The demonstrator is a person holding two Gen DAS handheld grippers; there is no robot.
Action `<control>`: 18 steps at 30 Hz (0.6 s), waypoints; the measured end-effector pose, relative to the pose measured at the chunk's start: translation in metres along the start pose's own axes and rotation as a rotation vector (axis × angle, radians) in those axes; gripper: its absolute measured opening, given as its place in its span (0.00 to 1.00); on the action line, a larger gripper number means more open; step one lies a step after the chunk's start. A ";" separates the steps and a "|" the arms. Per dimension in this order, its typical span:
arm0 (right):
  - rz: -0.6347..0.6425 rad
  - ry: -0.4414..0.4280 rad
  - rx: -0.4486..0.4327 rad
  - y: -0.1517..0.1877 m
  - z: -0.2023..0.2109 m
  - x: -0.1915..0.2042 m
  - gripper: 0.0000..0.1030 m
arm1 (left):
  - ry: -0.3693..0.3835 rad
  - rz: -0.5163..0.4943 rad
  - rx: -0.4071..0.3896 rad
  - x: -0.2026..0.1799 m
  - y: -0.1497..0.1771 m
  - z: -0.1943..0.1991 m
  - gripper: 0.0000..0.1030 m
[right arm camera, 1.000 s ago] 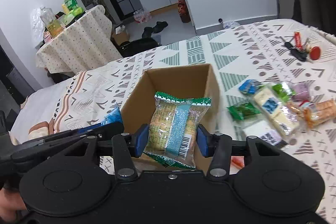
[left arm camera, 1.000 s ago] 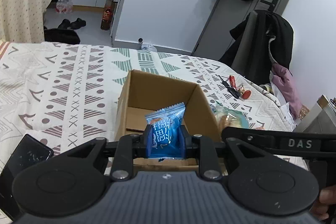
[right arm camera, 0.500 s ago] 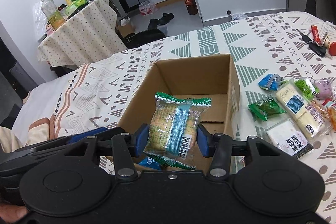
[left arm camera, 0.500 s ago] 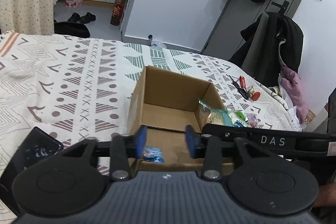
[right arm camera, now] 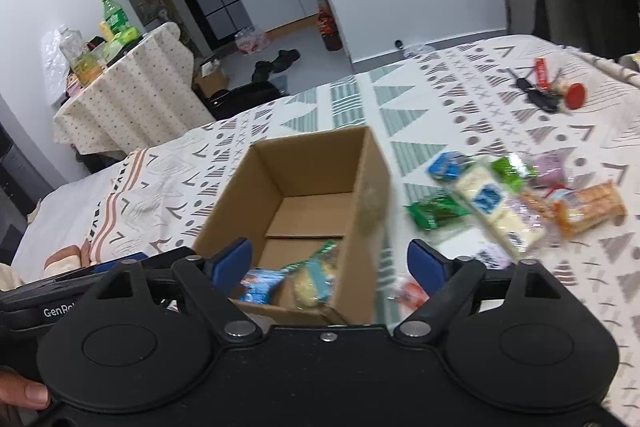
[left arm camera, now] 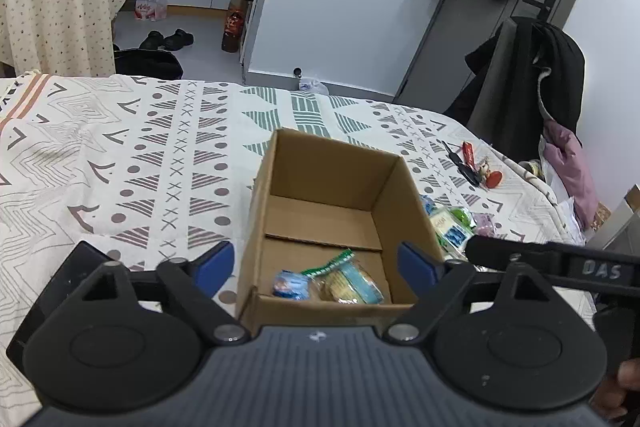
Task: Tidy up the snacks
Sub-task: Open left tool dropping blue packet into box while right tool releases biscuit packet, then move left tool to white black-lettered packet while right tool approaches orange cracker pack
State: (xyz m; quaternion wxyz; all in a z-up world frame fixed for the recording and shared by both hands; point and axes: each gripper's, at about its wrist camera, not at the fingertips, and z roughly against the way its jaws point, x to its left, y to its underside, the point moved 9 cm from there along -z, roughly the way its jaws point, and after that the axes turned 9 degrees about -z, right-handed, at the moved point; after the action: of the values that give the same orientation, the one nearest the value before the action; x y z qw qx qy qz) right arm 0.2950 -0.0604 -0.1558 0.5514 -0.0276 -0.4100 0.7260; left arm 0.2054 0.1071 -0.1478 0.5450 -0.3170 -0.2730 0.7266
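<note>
Left gripper [left arm camera: 316, 267]: wide open, holding nothing. It hangs just over the near edge of the cardboard box [left arm camera: 332, 163].
Right gripper [right arm camera: 330, 263]: wide open too, and holding nothing.
In the box: a blue snack pack [left arm camera: 290, 283] and a green-edged biscuit pack [left arm camera: 346, 281] lie at the near end, right below my fingers.
Step now: I think two snacks are put away and both tools are free.
Next move: swing my right gripper out to the right, to the snack pile [right arm camera: 516, 195] on the bedspread [left arm camera: 120, 155], and pinch one pack.
In the way: the box wall on the right stands between my tool and the pile, so I must go over it.
Around: keys [right arm camera: 548, 89] lie far off, past the pile.
</note>
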 end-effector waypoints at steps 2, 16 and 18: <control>-0.008 0.016 -0.013 -0.001 0.010 -0.010 0.89 | 0.008 -0.001 -0.003 -0.008 0.001 0.003 0.94; -0.046 0.111 -0.041 -0.002 0.058 -0.072 0.96 | 0.121 -0.088 -0.003 -0.081 0.003 0.006 1.00; -0.057 0.115 -0.038 -0.003 0.063 -0.080 0.96 | 0.137 -0.104 -0.002 -0.091 0.002 0.005 1.00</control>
State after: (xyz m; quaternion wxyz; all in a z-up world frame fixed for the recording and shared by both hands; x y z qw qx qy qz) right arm 0.2974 -0.1617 -0.1448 0.5938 -0.0680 -0.3921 0.6993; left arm 0.2189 0.0185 -0.1313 0.5991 -0.3519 -0.2520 0.6736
